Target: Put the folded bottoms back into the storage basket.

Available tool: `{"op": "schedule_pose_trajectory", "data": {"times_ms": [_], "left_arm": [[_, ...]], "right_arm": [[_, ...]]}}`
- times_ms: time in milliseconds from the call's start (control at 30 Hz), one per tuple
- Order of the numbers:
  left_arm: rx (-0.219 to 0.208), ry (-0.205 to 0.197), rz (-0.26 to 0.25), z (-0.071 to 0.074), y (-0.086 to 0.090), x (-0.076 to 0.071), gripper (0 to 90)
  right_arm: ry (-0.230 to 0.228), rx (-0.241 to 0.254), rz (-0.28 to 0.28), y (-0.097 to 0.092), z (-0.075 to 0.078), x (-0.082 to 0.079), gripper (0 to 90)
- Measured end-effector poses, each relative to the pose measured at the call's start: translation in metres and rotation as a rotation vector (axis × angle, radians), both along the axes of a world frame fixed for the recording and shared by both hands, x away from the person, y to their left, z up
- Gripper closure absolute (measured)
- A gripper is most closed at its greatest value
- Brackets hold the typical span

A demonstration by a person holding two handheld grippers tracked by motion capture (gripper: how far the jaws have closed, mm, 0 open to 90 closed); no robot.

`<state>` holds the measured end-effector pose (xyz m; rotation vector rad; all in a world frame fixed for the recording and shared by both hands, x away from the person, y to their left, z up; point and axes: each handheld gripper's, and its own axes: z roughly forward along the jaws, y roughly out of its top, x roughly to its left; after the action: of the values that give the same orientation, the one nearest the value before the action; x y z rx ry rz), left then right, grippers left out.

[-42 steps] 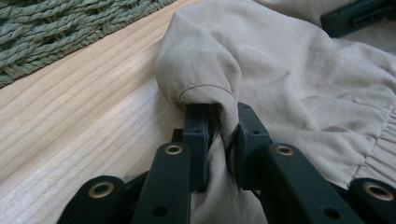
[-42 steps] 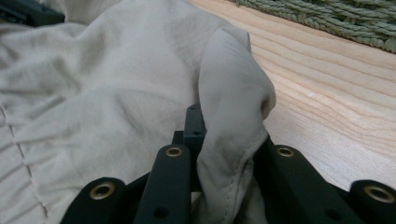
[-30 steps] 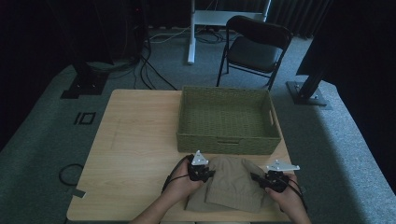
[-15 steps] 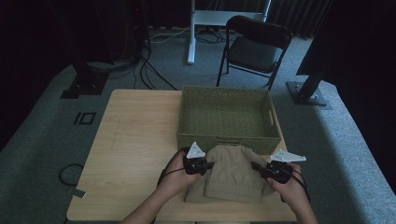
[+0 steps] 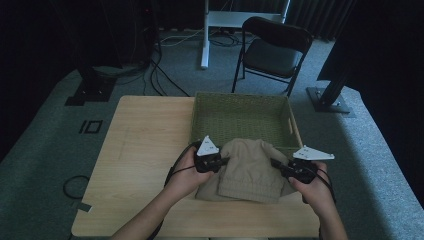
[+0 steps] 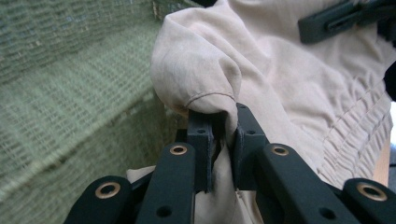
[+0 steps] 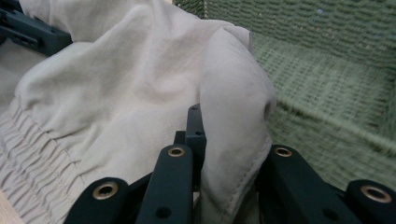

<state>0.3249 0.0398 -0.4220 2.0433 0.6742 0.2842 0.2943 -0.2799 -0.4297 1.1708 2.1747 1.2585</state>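
While my left gripper pinches a bunched fold of the beige garment between its jaws, my right gripper clamps another fold of the same cloth at its opposite side. The garment hangs between the two grippers, its gathered elastic band on the side nearest me, its lower edge near the wooden table. Just beyond both grippers stands the green woven basket, its near wall right behind the cloth.
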Motion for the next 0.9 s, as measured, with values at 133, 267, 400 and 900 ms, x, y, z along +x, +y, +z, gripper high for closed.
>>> {"op": "schedule_pose_trajectory", "data": {"times_ms": [133,267,400,900], "left_arm": [[-0.012,-0.02,0.003,0.014,0.001,0.008,81.7],[-0.011,-0.057,0.005,0.028,0.0,0.016,81.8],[-0.037,-0.068,0.02,0.042,0.001,0.026,81.8],[-0.102,-0.097,0.053,0.075,0.004,0.072,81.8]], "right_arm": [[-0.018,0.032,-0.003,-0.002,0.014,0.008,79.0],[-0.043,0.042,-0.005,-0.003,0.031,0.015,79.0],[-0.07,0.05,-0.008,-0.005,0.047,0.022,79.0],[-0.121,0.097,-0.015,-0.007,0.09,0.062,79.1]]}}
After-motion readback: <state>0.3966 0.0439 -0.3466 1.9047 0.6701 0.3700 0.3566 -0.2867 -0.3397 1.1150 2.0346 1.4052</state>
